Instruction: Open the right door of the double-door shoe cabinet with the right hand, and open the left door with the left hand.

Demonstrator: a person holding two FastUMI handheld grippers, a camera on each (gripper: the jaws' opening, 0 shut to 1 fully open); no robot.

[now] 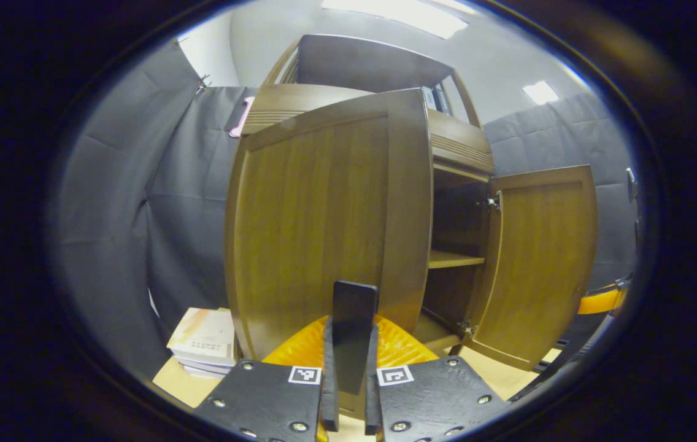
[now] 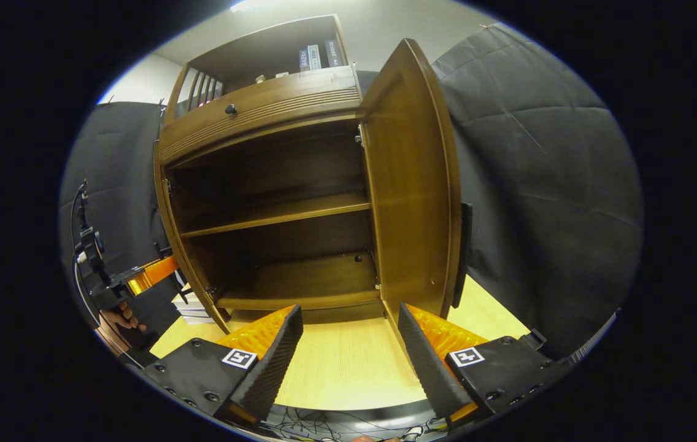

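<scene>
place: recording booth | walls: black cloth (image 2: 539,184) | lights: ceiling panels (image 1: 410,12) | cabinet (image 2: 275,110) on worktop (image 2: 336,362)

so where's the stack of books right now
In the left gripper view the stack of books lies low on the left, on the table beside the cabinet's left door.

The left door (image 1: 324,227) hides the left half of the cabinet interior in the left gripper view. Book spines (image 2: 316,56) on the top shelf are too small to read.
</scene>
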